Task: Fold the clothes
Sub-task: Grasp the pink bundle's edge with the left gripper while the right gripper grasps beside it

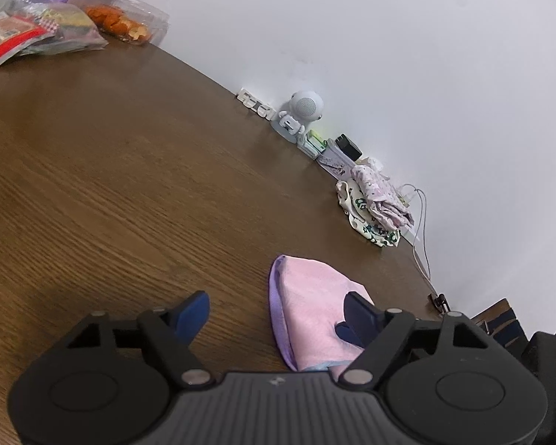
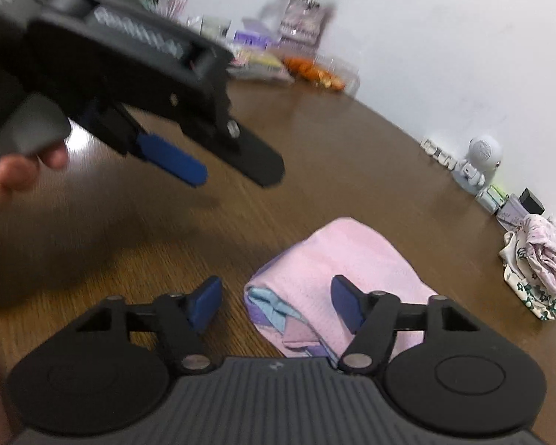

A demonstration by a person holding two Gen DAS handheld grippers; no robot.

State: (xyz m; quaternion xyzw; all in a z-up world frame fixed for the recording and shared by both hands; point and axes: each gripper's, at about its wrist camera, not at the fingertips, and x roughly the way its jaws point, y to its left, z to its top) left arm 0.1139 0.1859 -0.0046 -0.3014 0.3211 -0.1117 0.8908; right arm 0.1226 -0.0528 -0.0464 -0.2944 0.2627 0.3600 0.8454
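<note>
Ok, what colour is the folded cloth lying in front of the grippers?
Pink cloth, with lilac and light blue edges; right wrist view shows it best.

Soft pink cloth garment (image 2: 346,259) on matt, grained wood table (image 1: 92,193).

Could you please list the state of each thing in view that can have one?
Pink garment: folded into a compact bundle, lying on the table, not gripped.
Left gripper: open, fingers apart, nothing pinched.
Right gripper: open, straddling the bundle's near edge.
Patterned clothes: folded, stacked by the wall.
Clear snack box: lid shut.
</note>
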